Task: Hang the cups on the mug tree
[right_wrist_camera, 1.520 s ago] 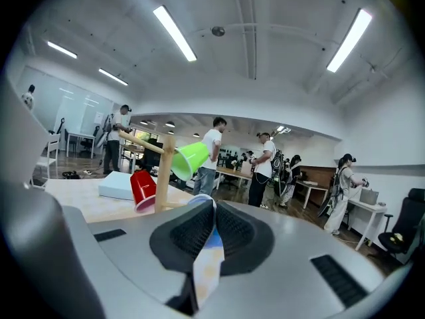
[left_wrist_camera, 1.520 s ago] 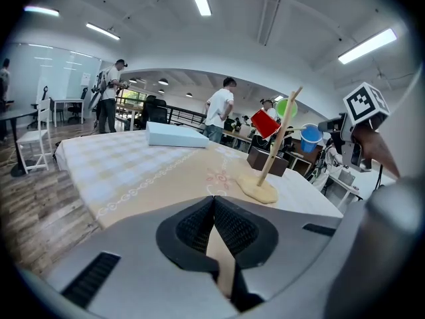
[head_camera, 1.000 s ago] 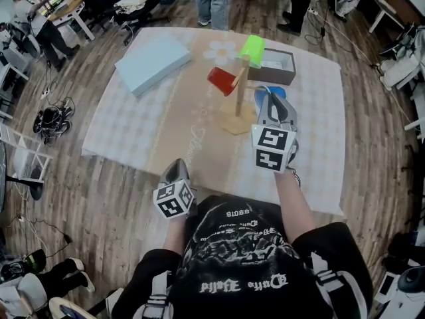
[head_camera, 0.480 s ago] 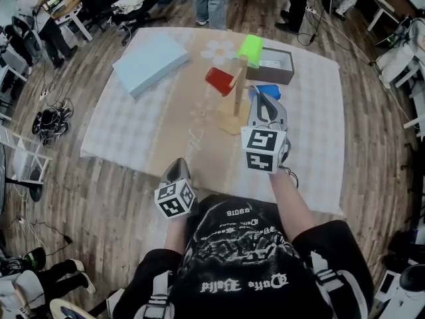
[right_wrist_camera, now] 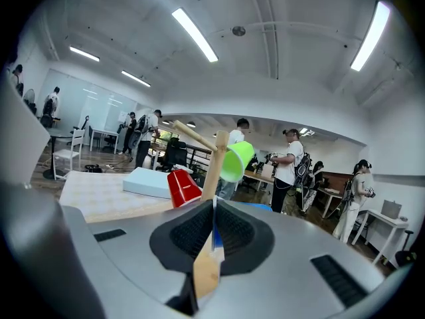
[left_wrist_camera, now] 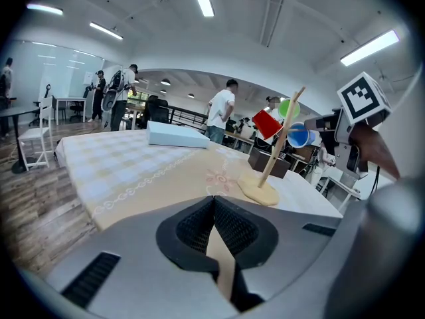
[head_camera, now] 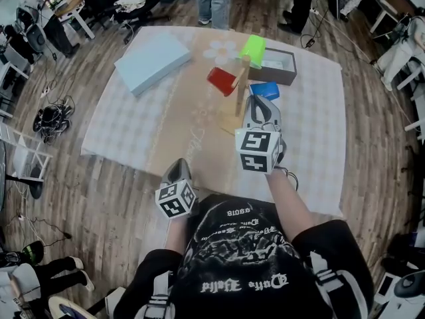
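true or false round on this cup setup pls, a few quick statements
1. The red cup hangs on the mug tree. True.
2. The green cup is off the tree. False: it hangs near the tree's top.
3. The right gripper is closed on the blue cup. True.
4. The left gripper is wide open. False: it is shut and empty.
5. In the head view the pale blue box lies right of the tree. False: it lies to the left.

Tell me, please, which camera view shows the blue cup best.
The left gripper view: the blue cup shows clearly from the side, beside the mug tree. The head view shows only part of it beyond the right gripper. The right gripper view shows only a blue sliver at its jaws.
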A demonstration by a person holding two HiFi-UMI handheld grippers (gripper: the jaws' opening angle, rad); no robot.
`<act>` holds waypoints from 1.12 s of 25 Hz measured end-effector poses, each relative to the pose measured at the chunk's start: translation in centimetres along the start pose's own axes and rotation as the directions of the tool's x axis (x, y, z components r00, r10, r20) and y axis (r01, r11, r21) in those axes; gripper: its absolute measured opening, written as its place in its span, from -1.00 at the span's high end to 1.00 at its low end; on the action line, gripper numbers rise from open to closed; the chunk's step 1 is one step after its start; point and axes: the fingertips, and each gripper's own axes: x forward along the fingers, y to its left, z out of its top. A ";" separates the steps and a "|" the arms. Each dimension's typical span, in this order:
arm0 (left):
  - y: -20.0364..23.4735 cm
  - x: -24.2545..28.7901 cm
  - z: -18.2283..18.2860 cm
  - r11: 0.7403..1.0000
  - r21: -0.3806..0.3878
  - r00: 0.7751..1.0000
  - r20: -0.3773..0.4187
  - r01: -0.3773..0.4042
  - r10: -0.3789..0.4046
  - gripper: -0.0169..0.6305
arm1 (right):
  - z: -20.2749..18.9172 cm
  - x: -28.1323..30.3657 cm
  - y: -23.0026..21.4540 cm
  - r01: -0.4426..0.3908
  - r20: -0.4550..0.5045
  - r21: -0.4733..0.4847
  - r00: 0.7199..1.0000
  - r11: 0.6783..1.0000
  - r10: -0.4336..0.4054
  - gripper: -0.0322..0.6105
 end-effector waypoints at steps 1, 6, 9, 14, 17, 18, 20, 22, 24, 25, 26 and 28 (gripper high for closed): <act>0.0 0.0 0.0 1.000 0.002 1.000 -0.001 0.000 0.000 0.89 | -0.1 0.1 0.2 -0.006 -0.004 0.000 1.000 1.000 0.006 0.81; -0.1 -0.1 -0.1 1.000 0.005 1.000 0.005 -0.001 0.001 0.89 | -0.7 0.3 1.1 -0.030 -0.021 -0.001 0.999 1.000 0.030 0.81; 0.0 -0.2 -0.3 1.000 0.003 1.000 0.006 -0.007 0.007 0.89 | -1.2 0.4 1.4 -0.038 -0.027 0.000 0.999 0.999 0.038 0.81; -0.1 -0.7 -0.5 1.000 0.000 1.000 0.004 -0.016 0.016 0.89 | -1.8 0.6 1.8 -0.054 -0.049 0.001 0.997 0.999 0.054 0.81; 0.0 -0.7 -0.7 1.000 -0.001 1.000 0.003 -0.024 0.024 0.89 | -2.5 1.1 2.1 -0.061 -0.065 0.007 0.996 0.998 0.061 0.81; 0.2 -0.7 -0.8 1.000 -0.003 1.000 0.002 -0.029 0.029 0.89 | -2.7 1.3 2.2 -0.064 -0.070 0.011 0.995 0.998 0.065 0.81; 0.5 -1.0 -0.9 0.999 -0.009 0.999 0.001 -0.042 0.042 0.89 | -3.0 1.6 2.5 -0.072 -0.077 0.020 0.994 0.997 0.073 0.84; 0.7 -1.2 -1.0 0.999 -0.013 0.999 0.001 -0.052 0.052 0.89 | -3.3 1.8 2.8 -0.078 -0.083 0.028 0.993 0.997 0.080 0.85; 0.8 -1.3 -1.1 0.998 -0.013 0.998 0.001 -0.060 0.060 0.89 | -3.4 2.0 2.9 -0.081 -0.086 0.032 0.993 0.996 0.083 0.85; 0.9 -1.4 -1.1 0.998 -0.012 0.998 0.000 -0.063 0.063 0.89 | -3.5 2.2 2.9 -0.082 -0.088 0.036 0.993 0.996 0.084 0.86; 0.9 -1.3 -1.1 0.998 -0.012 0.998 0.000 -0.066 0.066 0.89 | -3.6 2.3 2.8 -0.081 -0.091 0.039 0.992 0.996 0.085 0.86; 0.8 -1.3 -1.2 0.998 -0.011 0.998 0.000 -0.070 0.070 0.89 | -3.8 2.7 2.6 -0.079 -0.098 0.046 0.992 0.996 0.083 0.86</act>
